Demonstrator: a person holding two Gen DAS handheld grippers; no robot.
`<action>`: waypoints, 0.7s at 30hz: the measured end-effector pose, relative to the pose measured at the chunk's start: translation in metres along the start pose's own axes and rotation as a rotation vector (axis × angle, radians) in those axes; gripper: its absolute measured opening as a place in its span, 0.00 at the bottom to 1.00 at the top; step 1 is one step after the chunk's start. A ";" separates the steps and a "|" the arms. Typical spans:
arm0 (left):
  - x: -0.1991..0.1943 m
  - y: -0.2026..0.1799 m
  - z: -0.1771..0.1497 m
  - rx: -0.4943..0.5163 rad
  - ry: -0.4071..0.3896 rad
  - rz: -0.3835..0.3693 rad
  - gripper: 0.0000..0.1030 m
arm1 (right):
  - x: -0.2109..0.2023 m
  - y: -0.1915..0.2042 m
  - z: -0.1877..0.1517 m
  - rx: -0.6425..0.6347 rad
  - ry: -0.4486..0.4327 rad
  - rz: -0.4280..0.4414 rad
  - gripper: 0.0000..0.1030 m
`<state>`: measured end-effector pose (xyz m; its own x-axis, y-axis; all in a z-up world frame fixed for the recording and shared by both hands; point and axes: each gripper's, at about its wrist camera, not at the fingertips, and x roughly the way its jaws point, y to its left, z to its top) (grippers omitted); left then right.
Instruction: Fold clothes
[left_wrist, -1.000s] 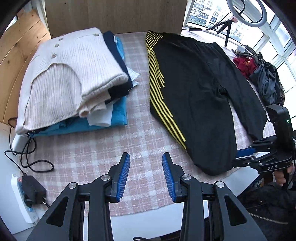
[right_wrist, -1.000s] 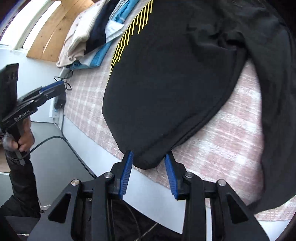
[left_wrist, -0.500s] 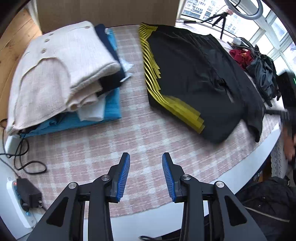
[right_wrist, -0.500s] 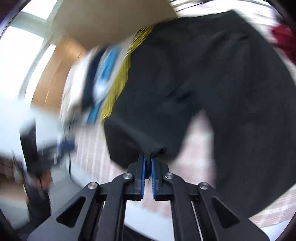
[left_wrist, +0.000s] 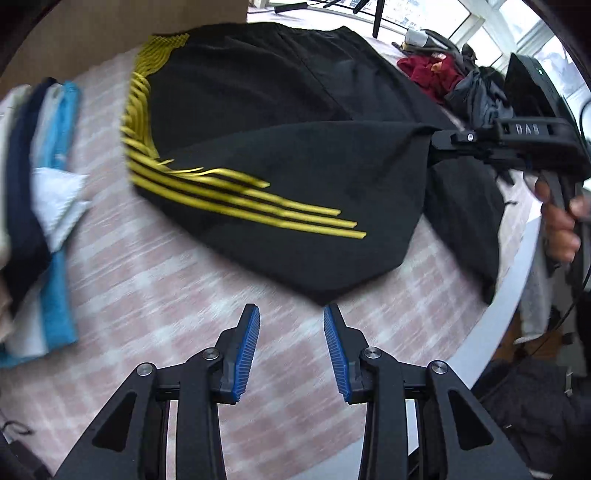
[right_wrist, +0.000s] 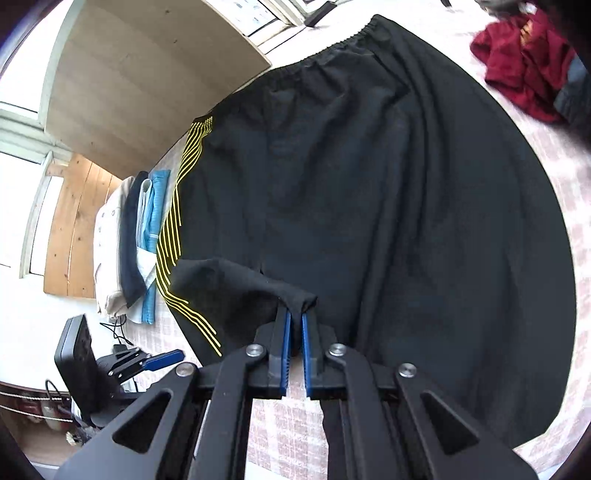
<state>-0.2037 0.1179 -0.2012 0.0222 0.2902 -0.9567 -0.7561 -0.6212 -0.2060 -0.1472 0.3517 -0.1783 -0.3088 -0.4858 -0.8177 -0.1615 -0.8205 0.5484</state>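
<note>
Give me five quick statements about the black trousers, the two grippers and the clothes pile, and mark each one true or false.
1. The right gripper is shut on the black trousers. True.
2. The left gripper grips the trousers too. False: its jaws stand apart with nothing between them, above the checked cloth.
3. The trousers carry red stripes. False: the stripes are yellow.
4. A pile of folded clothes lies beside the trousers' striped edge. True.
5. The trousers lie fully flat. False: the held leg end is lifted and drawn over the rest.
</note>
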 end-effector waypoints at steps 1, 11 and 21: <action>0.003 -0.003 0.003 0.002 0.005 -0.007 0.34 | -0.001 -0.001 0.001 -0.002 -0.001 0.004 0.05; 0.021 -0.034 0.022 0.048 0.011 0.046 0.28 | -0.010 -0.007 0.011 0.008 0.006 0.035 0.05; -0.042 -0.020 0.008 -0.002 -0.092 0.027 0.03 | -0.009 0.022 -0.011 -0.144 0.038 -0.030 0.05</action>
<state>-0.1948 0.1240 -0.1552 -0.0579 0.3389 -0.9390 -0.7542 -0.6311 -0.1813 -0.1377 0.3353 -0.1606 -0.2698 -0.4689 -0.8410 -0.0336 -0.8683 0.4948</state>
